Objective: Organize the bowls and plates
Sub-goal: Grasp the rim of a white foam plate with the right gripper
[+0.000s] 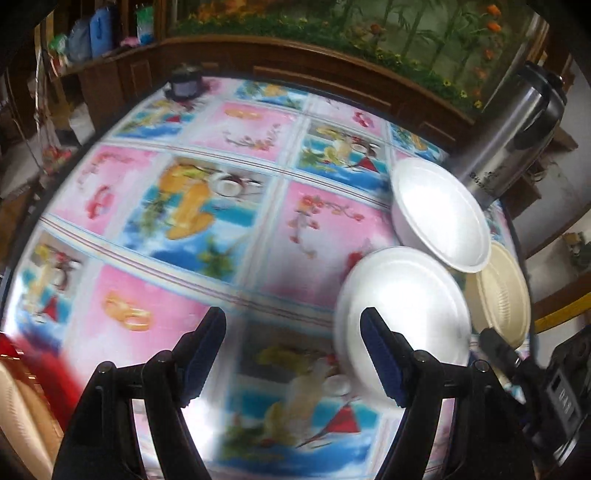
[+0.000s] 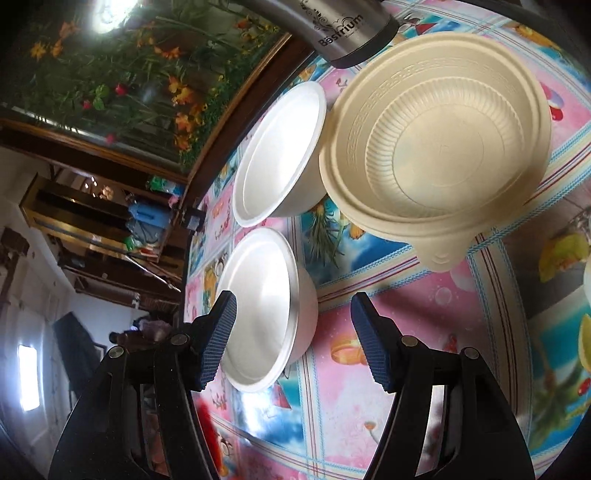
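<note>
Two white foam bowls and a cream plastic bowl stand on the table with the colourful cloth. In the left wrist view the near white bowl (image 1: 402, 314) is just right of my open, empty left gripper (image 1: 293, 354), the far white bowl (image 1: 441, 212) is behind it, and the cream bowl (image 1: 498, 291) is at the right. In the right wrist view my open, empty right gripper (image 2: 293, 339) hovers by the near white bowl (image 2: 264, 306); the far white bowl (image 2: 279, 151) and the cream bowl (image 2: 436, 136) lie beyond.
A steel thermos jug (image 1: 517, 129) stands behind the bowls, and its base shows in the right wrist view (image 2: 340, 29). A small dark pot (image 1: 186, 83) sits at the table's far edge. A wooden cabinet (image 1: 332, 70) runs behind the table. Something red (image 1: 48, 369) lies at the left.
</note>
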Motion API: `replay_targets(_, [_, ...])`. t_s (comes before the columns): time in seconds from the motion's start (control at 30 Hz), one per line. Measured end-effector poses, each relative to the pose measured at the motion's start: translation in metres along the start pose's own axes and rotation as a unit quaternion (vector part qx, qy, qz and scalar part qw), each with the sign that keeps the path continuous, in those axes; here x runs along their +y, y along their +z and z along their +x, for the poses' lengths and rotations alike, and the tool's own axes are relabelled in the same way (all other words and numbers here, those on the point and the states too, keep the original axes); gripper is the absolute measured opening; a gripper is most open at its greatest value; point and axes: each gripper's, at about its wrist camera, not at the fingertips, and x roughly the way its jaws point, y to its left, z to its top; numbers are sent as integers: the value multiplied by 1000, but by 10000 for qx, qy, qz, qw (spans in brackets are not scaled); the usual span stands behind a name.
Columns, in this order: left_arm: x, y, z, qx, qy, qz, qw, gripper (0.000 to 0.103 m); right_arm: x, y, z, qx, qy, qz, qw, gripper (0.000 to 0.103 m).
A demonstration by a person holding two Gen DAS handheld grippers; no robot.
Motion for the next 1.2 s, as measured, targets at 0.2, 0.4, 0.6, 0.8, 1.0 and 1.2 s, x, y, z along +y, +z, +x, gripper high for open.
replay_targets(0.2, [-9, -6, 13, 164, -210, -16, 9996, 75, 0, -6, 7, 48, 52, 26, 10000, 65])
replay_targets(0.4, [-13, -9, 14, 72, -167, 1, 9998, 73, 0, -6, 8, -102, -42, -13, 9999, 65])
replay_targets(0.6, [-13, -11, 20, 99, -143, -47, 9998, 58, 9, -8, 7, -299, -192, -312, 9989, 65])
replay_targets(0.8, [-17, -17, 27, 246, -172, 80, 9995, 36, 9, -10, 14, -106, -229, -388, 9989, 49])
replay_targets(1.0, [-13, -20, 21, 82, -227, 85, 9997, 22, 3, -10, 11, -164, -362, -311, 9987, 21])
replay_targets(1.2, [-11, -30, 18, 30, -265, 200, 9994, 12, 7, -16, 13, -93, -272, -433, 9987, 15])
